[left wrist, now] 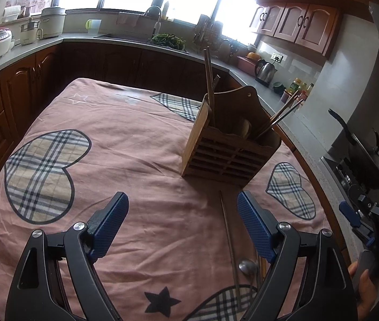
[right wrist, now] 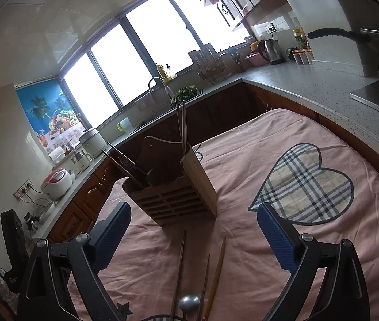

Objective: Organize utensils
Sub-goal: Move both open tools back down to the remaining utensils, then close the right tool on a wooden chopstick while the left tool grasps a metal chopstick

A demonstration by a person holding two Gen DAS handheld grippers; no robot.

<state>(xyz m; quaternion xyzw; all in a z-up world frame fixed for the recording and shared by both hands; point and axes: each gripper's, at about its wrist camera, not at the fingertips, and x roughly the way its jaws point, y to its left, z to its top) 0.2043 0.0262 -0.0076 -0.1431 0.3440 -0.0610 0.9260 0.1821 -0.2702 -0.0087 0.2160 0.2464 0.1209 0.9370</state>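
Utensils partly sorted: several chopsticks stood in slatted brown wooden holder on pink-clothed worktop. Left loose just before holder: steel spoon, thin chopsticks. Left claw, right claw both gaped wide, empty.

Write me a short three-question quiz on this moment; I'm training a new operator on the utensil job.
1. True or false: both tongs, left and right, are open and hold nothing.
2. Where does the metal spoon lie? A) in the wooden holder B) on the pink cloth
3. Fill in: loose chopsticks lie ___ the holder, on the camera's side.

Key: 1 true; 2 B; 3 in front of
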